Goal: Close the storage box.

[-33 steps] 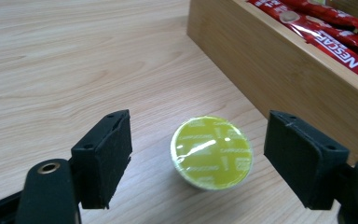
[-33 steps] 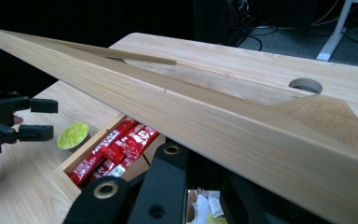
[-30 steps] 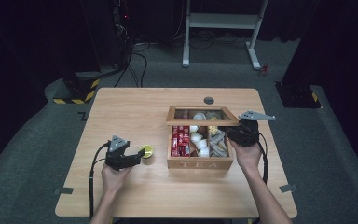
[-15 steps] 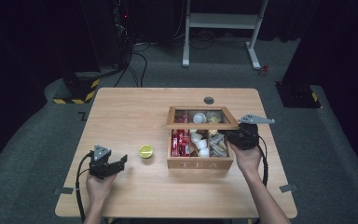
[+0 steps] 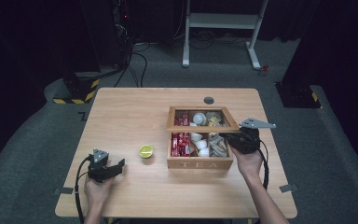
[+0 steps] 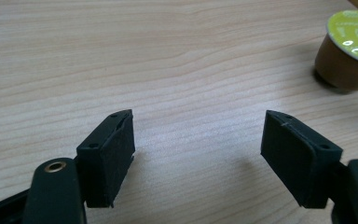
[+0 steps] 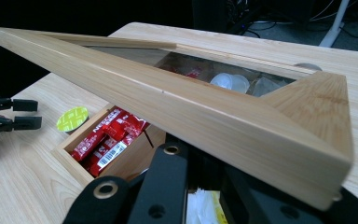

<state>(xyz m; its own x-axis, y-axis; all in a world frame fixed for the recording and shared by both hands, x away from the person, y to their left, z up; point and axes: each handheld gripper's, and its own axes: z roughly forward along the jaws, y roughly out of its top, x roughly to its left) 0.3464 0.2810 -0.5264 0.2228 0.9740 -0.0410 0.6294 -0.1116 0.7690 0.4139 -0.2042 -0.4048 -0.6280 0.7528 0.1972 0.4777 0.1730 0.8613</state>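
The lid (image 7: 177, 102) of the tea box (image 5: 200, 163) stands raised, tilted up over the open compartments, and the right gripper (image 5: 240, 140) meets it at its front right edge. In the right gripper view the wooden frame of the lid slants across the picture with its glass pane behind, and the black jaws close under its near rail; they seem clamped on that rail, though the contact itself is hidden by the wood. The box sits on the right half of the table (image 5: 121, 107), its front wall toward the person. Red sachets (image 7: 107, 137) lie in its left front compartment, and pale cups and packets show in the others.

The left gripper (image 5: 119, 167) is held low over the near left part of the table, well apart from the box. Its jaws stand wide, with bare wood between the pads (image 6: 109, 158); they have just been opening a little, and nothing lies between them. A pod (image 5: 145, 151) with a yellow-green top stands upright on the table between the left gripper and the box, near neither jaw; in the left gripper view it sits beyond the right-hand jaw, its brown side showing under the foil.

A round grommet (image 5: 209, 100) is set in the table beyond the box.
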